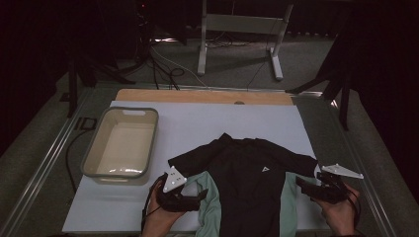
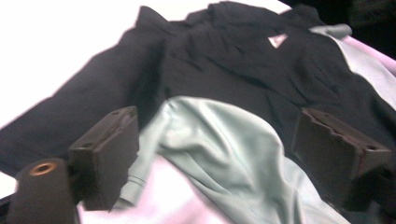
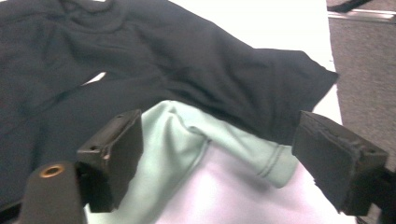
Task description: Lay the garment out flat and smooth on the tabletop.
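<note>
A black short-sleeved shirt [image 1: 247, 182] with a small white logo lies spread on the white table [image 1: 197, 123], on top of a pale green garment [image 1: 212, 197] whose edges stick out on both sides. My left gripper [image 1: 200, 193] hovers open at the shirt's left side, over the green cloth [image 2: 219, 140] and the black sleeve [image 2: 70, 112]. At the shirt's right side my right gripper [image 1: 302, 185] stands open, with the green sleeve [image 3: 224, 144] and the black sleeve [image 3: 271, 88] in front of its jaws. Nothing sits between either pair of jaws.
A grey plastic tub [image 1: 122, 143] stands on the table's left half. A wooden strip [image 1: 202, 96] runs along the far edge. Beyond it are cables and a white stand [image 1: 237, 29] on the floor. Metal rails border the table's left and right sides.
</note>
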A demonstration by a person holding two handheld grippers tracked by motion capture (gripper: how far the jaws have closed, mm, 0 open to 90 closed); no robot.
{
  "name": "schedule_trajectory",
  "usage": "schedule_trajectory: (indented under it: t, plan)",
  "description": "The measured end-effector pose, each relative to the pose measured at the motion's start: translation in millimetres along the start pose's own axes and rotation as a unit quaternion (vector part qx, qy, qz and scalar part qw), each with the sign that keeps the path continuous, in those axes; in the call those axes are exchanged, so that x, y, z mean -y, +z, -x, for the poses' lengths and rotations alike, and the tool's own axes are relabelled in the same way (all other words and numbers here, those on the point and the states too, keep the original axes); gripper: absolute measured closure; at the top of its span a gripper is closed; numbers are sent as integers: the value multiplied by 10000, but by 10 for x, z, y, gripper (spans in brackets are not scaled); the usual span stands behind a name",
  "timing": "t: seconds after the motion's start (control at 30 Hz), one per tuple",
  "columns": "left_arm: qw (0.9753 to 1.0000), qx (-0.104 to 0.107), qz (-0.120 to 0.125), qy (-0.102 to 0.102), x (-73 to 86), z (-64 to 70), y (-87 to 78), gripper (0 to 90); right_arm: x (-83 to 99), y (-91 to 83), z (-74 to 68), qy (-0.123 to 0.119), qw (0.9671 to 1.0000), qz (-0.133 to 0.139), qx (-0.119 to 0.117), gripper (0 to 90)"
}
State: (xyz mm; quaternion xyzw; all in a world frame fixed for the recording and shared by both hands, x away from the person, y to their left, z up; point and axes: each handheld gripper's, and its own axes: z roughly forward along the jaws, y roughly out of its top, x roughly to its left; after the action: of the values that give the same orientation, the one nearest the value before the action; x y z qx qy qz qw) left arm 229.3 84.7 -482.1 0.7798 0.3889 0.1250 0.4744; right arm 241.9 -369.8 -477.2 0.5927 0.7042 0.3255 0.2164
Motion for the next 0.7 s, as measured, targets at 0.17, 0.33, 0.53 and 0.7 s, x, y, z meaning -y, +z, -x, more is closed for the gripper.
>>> schedule_trajectory:
  t: [0.17, 0.33, 0.53, 0.7]
  plan:
    - [9998, 9, 155, -152, -59, -96, -16, 38, 38, -62, -53, -25, 9997, 151, -210, 143]
    - [9992, 84, 329, -198, -112, -173, -24, 2, 56, -93, -63, -24, 9992, 263, -293, 137]
    - [9989, 40, 437, -155, -153, -228, -6, 1, 72, -94, -127, -140, 9988, 377, -276, 137]
    - [9986, -63, 515, -39, -188, -263, -2, 1, 61, -101, -227, -279, 9980, 438, -348, 137]
